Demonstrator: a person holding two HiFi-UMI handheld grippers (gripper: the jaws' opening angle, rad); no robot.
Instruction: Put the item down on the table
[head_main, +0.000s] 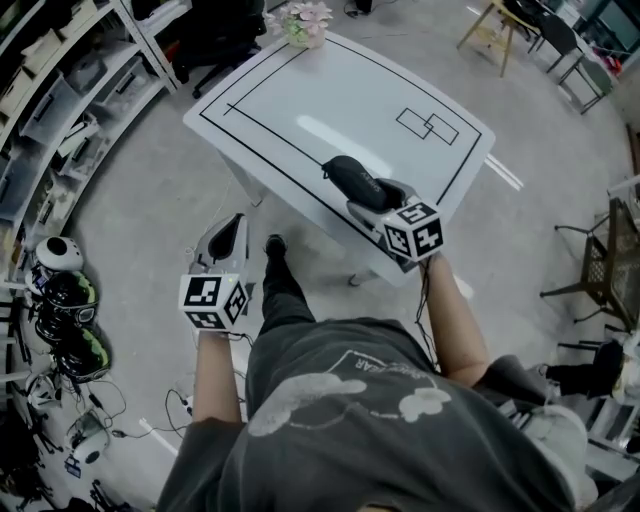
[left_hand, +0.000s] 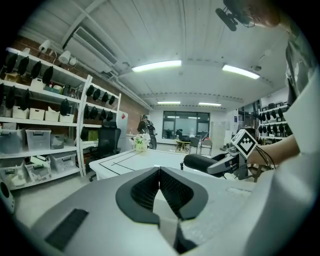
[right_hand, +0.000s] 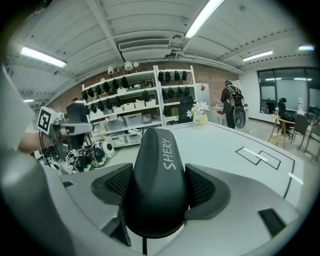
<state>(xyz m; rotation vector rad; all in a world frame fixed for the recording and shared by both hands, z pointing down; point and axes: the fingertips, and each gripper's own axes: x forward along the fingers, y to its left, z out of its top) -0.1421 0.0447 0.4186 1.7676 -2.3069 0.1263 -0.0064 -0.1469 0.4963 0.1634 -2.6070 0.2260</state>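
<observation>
The item is black, smooth and oblong, with "SHERY" printed on top. My right gripper is shut on it, one pad on each side. In the head view the item is over the near edge of the white table, ahead of the right gripper; whether it touches the top I cannot tell. The left gripper hangs over the floor left of the table. Its jaws meet with nothing between them, as the left gripper shows in its own view, where the item is off to the right.
Black lines and two rectangles mark the table top. A flower pot stands at its far corner. Shelves run along the left, with helmets on the floor below. Chairs and a wooden stool stand beyond the table.
</observation>
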